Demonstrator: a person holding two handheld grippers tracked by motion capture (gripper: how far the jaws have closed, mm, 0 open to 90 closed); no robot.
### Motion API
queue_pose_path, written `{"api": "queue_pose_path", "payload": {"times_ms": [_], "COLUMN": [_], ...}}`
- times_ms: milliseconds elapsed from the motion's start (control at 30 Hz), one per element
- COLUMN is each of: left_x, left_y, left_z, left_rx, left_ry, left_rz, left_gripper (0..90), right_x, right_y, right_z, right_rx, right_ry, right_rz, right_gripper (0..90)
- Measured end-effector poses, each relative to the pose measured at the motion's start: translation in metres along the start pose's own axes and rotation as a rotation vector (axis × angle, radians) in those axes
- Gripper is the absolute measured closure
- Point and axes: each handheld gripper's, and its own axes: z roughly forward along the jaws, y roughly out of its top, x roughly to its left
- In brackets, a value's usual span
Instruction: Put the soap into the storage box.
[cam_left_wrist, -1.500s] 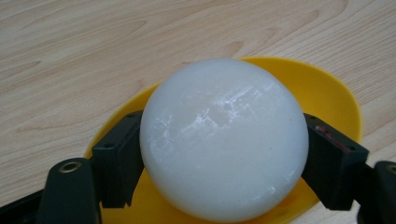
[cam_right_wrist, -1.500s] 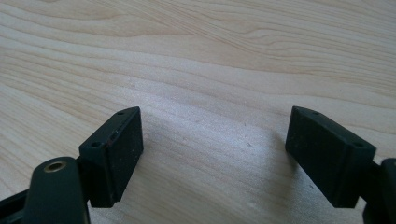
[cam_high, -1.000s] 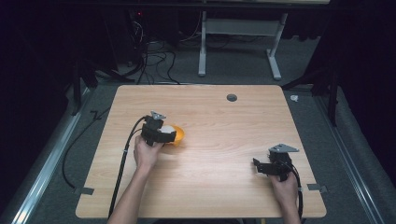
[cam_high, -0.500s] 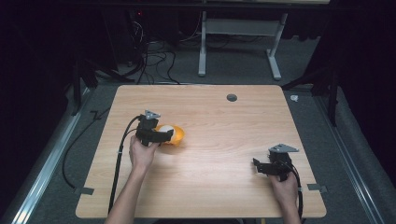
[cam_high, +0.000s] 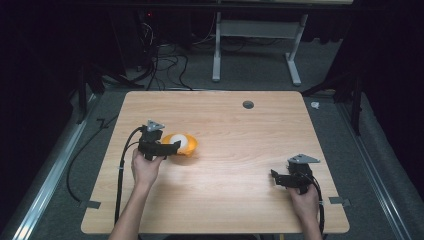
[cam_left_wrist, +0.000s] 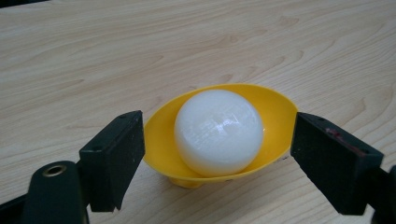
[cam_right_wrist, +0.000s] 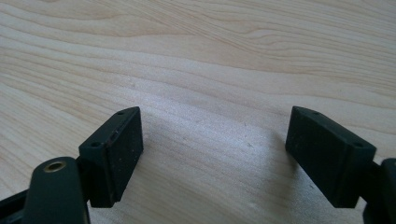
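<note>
Yellow bowl with white ball, left-centre of worktop, now sits between left claw's apart jaws after release; right claw apart, idle lower right.

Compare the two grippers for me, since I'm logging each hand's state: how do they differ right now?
The left gripper has the yellow bowl with the white ball between its open jaws; the right gripper has bare table between its open jaws. In the high view the left gripper sits at mid-table on the left, the right gripper near the front right corner. Both are open, black and hand-held.
</note>
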Motion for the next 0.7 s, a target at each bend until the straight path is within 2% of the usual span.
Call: {"api": "queue_pose_path", "payload": {"times_ms": [500,700], "left_x": [-0.001,0.001], "left_y": [-0.002,-0.009], "left_z": [-0.022,-0.028], "left_rx": [-0.022,-0.026], "left_ry": [0.0,-0.003], "left_rz": [0.011,0.002], "left_gripper": [18.6,18.7], "right_x": [0.0,0.0], "right_y": [0.0,0.0], "right_z": [0.0,0.0], "right_rx": [0.0,0.0], "right_ry": [0.001,0.001], "right_rz": [-0.002,-0.003], "right_gripper": [20.0,20.0]}}
